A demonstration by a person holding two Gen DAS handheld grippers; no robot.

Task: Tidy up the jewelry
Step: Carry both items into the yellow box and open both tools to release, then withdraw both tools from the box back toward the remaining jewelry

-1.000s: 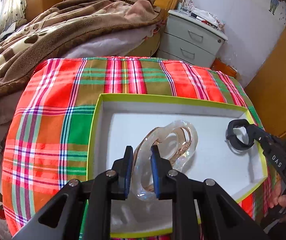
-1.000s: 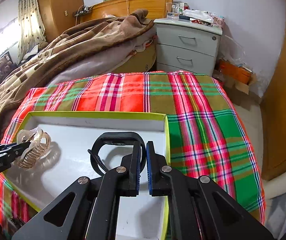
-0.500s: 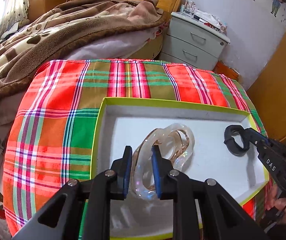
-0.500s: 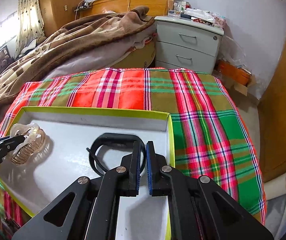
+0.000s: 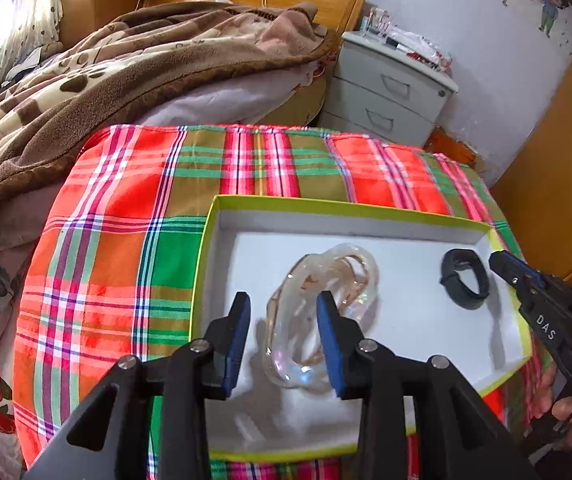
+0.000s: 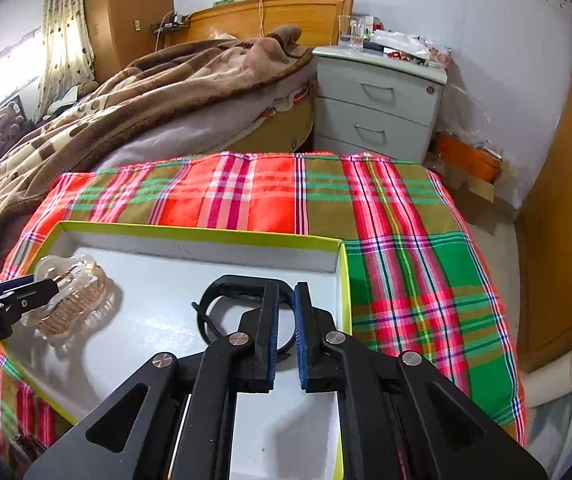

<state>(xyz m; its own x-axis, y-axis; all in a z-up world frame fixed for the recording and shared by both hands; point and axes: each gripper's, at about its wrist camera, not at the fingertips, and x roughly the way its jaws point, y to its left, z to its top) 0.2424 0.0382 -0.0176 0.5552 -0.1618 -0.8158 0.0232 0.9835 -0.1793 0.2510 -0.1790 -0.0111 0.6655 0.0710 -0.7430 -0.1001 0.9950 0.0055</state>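
Note:
A clear, amber-tinted hair claw clip (image 5: 322,312) lies in a white tray with a lime-green rim (image 5: 326,203). My left gripper (image 5: 283,334) is open, its blue pads either side of the clip's near end, not pressing it. A black wristband (image 5: 466,280) lies on the tray floor near the right wall. My right gripper (image 6: 283,334) stands open by a small gap just behind the wristband (image 6: 241,300). The clip (image 6: 67,300) also shows in the right wrist view, with my left gripper's fingertips (image 6: 39,292) at it.
The tray (image 6: 201,232) sits on a red, green and orange plaid cloth (image 5: 125,216) over a small table. Behind are a bed with a brown blanket (image 5: 105,76), a grey two-drawer nightstand (image 6: 378,108) and a wooden wardrobe at right.
My left gripper has opened and let go of the clip, which now rests in the tray. My right gripper has opened slightly and released the wristband onto the tray floor.

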